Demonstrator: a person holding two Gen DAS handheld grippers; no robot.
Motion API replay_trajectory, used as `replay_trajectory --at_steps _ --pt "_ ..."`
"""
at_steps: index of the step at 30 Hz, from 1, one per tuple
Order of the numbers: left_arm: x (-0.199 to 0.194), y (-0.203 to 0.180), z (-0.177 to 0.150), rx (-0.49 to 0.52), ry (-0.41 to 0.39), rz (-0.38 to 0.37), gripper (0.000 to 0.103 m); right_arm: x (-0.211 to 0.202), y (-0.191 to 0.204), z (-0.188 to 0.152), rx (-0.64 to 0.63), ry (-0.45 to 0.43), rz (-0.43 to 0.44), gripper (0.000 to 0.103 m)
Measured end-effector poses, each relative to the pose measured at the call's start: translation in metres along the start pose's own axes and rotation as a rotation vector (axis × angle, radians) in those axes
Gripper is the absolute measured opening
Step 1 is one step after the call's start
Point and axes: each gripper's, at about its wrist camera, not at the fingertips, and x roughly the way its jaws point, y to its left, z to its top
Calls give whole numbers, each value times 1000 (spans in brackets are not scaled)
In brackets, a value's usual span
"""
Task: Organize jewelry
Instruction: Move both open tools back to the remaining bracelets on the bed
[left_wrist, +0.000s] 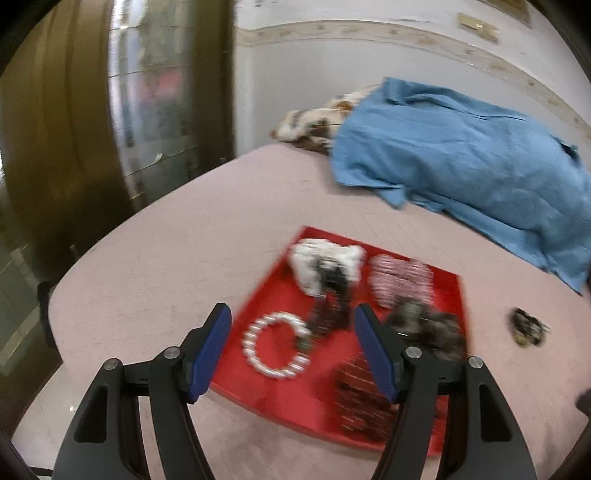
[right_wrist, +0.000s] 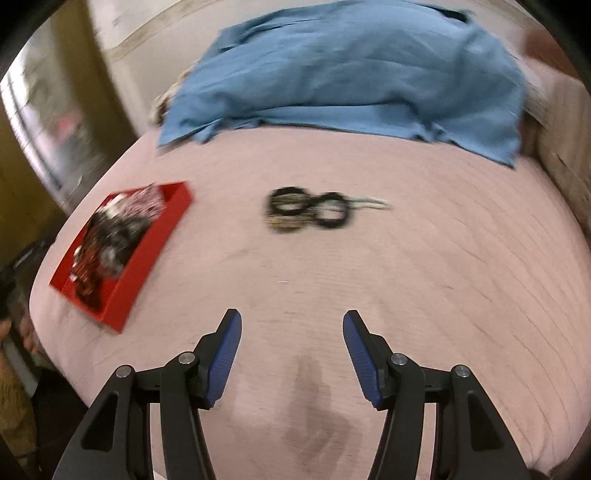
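Both grippers are hanging wide open with nothing in them right now, so no piece is being carried. Left gripper (left_wrist: 291, 343) is hovering over the near edge of the red tray (left_wrist: 448, 284), with the pearl bracelet (left_wrist: 275, 345) showing right between its fingers. Tray is already pretty crowded: white bundle (left_wrist: 325, 264), striped pink piece (left_wrist: 400, 280), dark tangles all lying against each other.

Right gripper (right_wrist: 291, 349) is sitting above the bare pink bedsheet (right_wrist: 443, 277), well to the right of the tray, and the loose dark bangles (right_wrist: 308, 210) are lying further out past its fingertips, still outside the tray.

What I'm worrying about: everything's looking smeary, so the hands seem to be moving fast. Those bangles are lying in a small heap with a thin bit sticking out, so I'm guessing a rushed pinch grabs one ring and drags or drops the rest. Also the sheet is soft, so digging in could bunch fabric
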Motion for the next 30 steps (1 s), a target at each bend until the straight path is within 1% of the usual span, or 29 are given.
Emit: replay_trajectory --at_steps 3,4,5,9,10,15,18,21,22,23,24,25,26,28,30 --pt "-23 -28 7 37 10 -83 68 -2 -21 -1 29 -9 -15 61" --pt "-27 -35 9 45 17 -107 69 -2 -27 -1 39 -10 -14 61" --pt "-32 -48 13 58 32 -145 71 -1 -30 -3 47 -9 -11 62" --pt "-39 -90 18 97 89 -255 73 5 -39 -9 75 -4 14 61" --pt "-38 -99 18 105 99 -271 73 8 -41 -11 80 -2 21 61" --pt "-25 -150 13 137 194 -369 73 16 -52 -15 100 4 43 61" --pt "-12 -174 9 137 238 -405 73 23 -61 -10 125 6 59 61" --pt "10 -201 4 137 283 -427 72 33 -69 1 140 6 72 61" --pt "17 -208 2 135 296 -428 65 37 -71 6 142 6 77 61" --pt "27 -216 2 133 315 -426 54 42 -72 11 144 4 84 61" --pt "38 -224 1 131 341 -427 48 48 -73 18 145 3 90 61" --pt "47 -231 1 126 363 -430 38 54 -74 25 142 3 95 61" --pt "58 -238 0 122 385 -431 32 59 -74 31 139 2 99 61" --pt "77 -248 0 113 413 -428 31 70 -74 42 132 1 105 55" --pt "101 -257 2 85 445 -445 31 84 -73 53 121 7 111 49"
